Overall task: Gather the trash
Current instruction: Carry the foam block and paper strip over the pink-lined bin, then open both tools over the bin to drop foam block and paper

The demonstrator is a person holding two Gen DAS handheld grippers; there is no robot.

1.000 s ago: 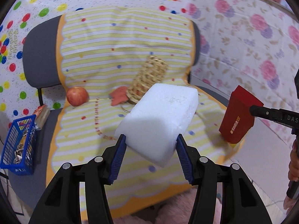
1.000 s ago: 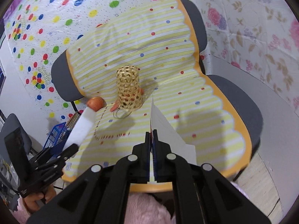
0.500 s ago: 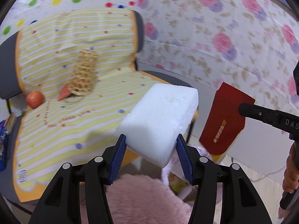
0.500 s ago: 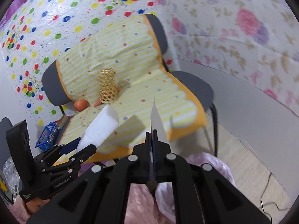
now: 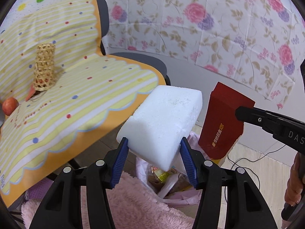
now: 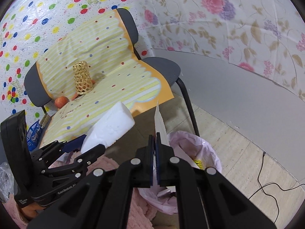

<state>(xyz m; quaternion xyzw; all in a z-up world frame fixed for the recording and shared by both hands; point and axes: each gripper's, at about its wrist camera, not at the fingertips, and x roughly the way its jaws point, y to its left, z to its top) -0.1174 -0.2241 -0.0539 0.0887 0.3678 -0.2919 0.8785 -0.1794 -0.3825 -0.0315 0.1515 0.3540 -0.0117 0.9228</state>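
Foam block (image 5: 162, 126) in left hand-held gripper (image 5: 152, 160), long axis fwd/up.

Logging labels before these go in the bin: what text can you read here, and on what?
"DAS", cut off by the frame: right gripper
"GenRobot.AI": left gripper
Gold print on red envelope: too blurred
Red lettering on chair cover: too small

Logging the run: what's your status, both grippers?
Left gripper shut on foam. Right gripper shut on envelope. Bin bag below, unobstructed.
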